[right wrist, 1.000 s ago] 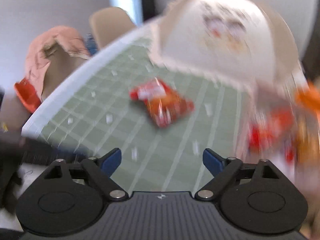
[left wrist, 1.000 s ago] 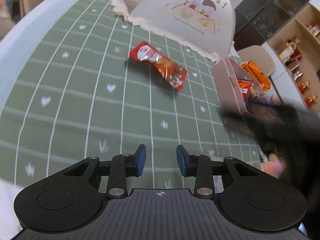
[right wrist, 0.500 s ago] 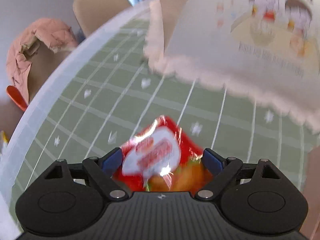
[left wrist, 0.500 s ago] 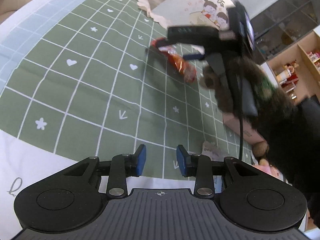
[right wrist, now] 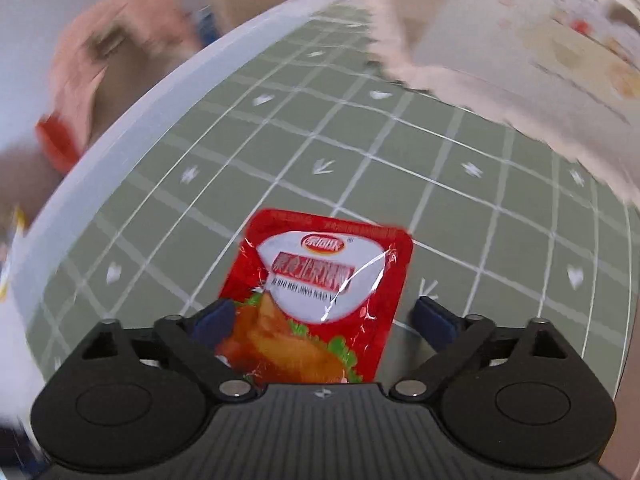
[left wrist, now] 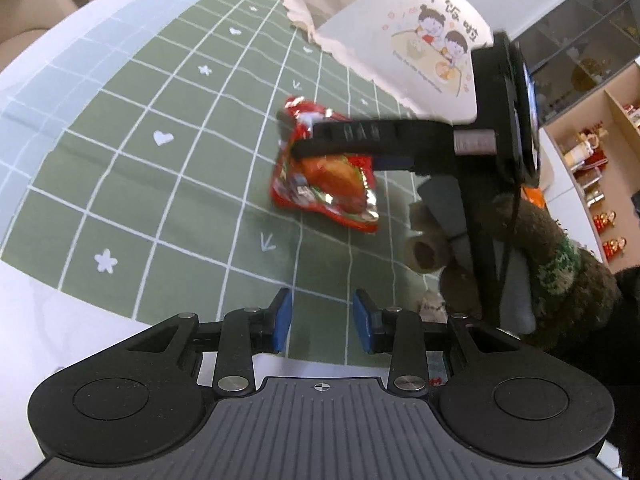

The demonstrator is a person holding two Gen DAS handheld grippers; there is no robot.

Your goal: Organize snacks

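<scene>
**Right gripper spread over the red snack packet**

A glossy red foil snack packet (right wrist: pixel 316 300), printed with a white label and a picture of roast meat, lies flat on the green tablecloth with a white grid and small hearts and flowers (left wrist: pixel 160 168). It sits out in the open part of the cloth, near the scalloped edge of a white fabric food cover bearing a cartoon of two children (left wrist: pixel 420 52).

The right gripper (right wrist: pixel 324 320) is down over the packet with its jaws spread wide; they have just been opening further. The packet lies between the blue pads (right wrist: pixel 210 320). The left pad sits at the packet's edge, while the right pad stands clear of it, so nothing is clamped. From the left wrist view the same gripper (left wrist: pixel 304 136) reaches across the packet's top, carried by a hand in a dark knitted glove (left wrist: pixel 552 264).

The left gripper (left wrist: pixel 322 320) hangs over the near edge of the cloth, its jaws narrow with nothing between them, well apart from the packet.
</scene>
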